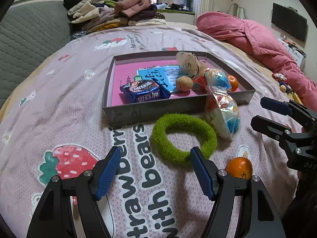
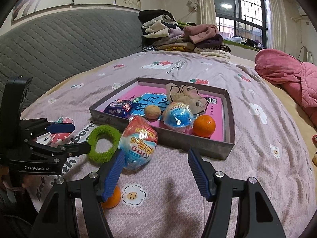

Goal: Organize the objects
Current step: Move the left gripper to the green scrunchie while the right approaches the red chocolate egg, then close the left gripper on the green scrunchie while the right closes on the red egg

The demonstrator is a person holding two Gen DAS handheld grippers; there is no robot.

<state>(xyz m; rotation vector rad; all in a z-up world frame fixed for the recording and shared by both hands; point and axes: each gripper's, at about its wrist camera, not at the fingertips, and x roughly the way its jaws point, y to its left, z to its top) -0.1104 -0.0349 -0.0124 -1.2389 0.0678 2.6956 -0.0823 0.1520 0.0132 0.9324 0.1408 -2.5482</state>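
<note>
Already the tray (image 1: 174, 109) on the bed holds a good share of the clutter. From the left wrist view, a blue snack packet (image 1: 145, 91), a walnut (image 1: 184, 83), a plush toy (image 1: 188, 63), a wrapped ball (image 1: 217, 77) and an orange (image 1: 233, 82) lie inside it on a pink book. Left outside on the bedspread are a green fuzzy ring (image 1: 183, 136), a second wrapped ball (image 1: 222, 115) leaning on the tray's near wall, and a second orange (image 1: 239, 167). The left hand-held gripper (image 1: 156, 175) hangs released and empty just short of the ring, likely the next pick.

From the right wrist view, the right hand-held gripper (image 2: 156, 175) is likewise released, holding nothing, with the outside ball (image 2: 138, 142) just beyond its left finger and the loose orange (image 2: 114, 199) partly hidden behind that finger. By this judgement three items remain, so the job is over halfway.
</note>
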